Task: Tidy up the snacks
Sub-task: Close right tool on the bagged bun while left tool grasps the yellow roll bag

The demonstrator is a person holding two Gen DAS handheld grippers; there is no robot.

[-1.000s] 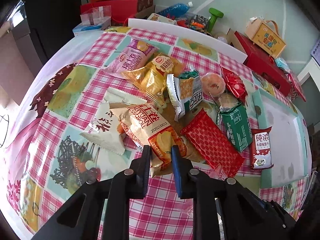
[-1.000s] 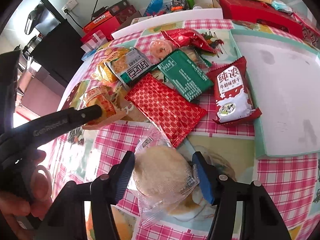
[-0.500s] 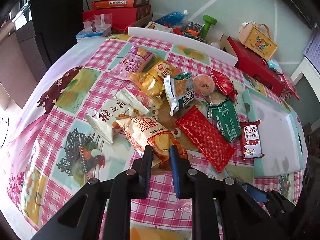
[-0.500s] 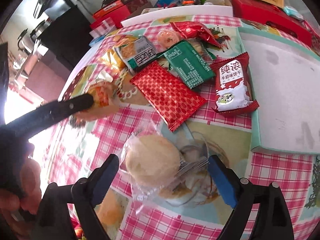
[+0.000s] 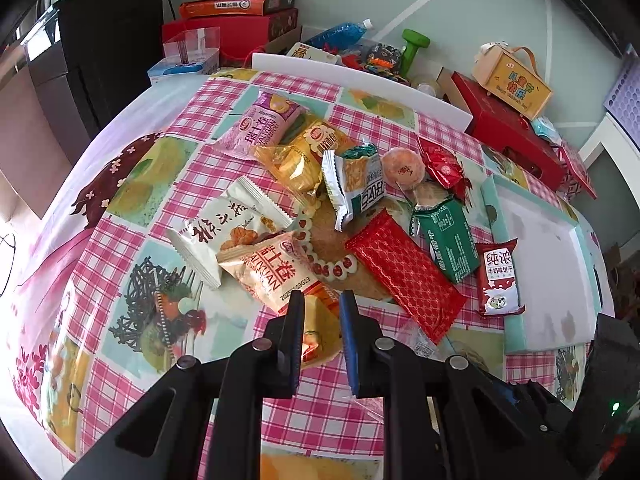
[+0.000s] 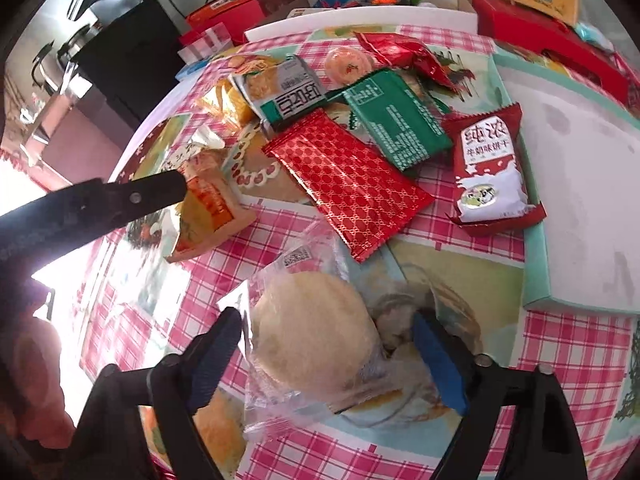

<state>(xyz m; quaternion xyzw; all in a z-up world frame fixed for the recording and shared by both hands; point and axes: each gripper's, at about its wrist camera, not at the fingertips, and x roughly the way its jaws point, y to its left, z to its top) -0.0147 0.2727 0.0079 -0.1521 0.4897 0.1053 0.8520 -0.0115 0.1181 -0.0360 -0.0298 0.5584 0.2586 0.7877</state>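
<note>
Pinching the near end of an orange-and-cream snack packet (image 5: 280, 276), the left gripper (image 5: 320, 320) has its two fingers closed on the wrapper, whose lower end sits between them and whose far end lies over the pile on the checked surface (image 5: 132, 240). In the right wrist view that packet (image 6: 208, 204) tilts up off the cloth at the tip of the black left finger (image 6: 160, 192).

The right gripper (image 6: 328, 360) stands wide apart around a round pale cake in a clear wrapper (image 6: 316, 340); the left pad touches or nearly touches the plastic (hard to tell which), while the right pad is clear of it, so nothing is clamped.

Beyond lie a red patterned packet (image 6: 348, 184), a green packet (image 6: 396, 120) just beside it, and a red-and-white milk biscuit packet (image 6: 492, 168) resting partly on the edge of a pale teal tray (image 6: 536, 264). A white packet with brush lettering (image 5: 224, 228) lies under the held packet's far end.
</note>
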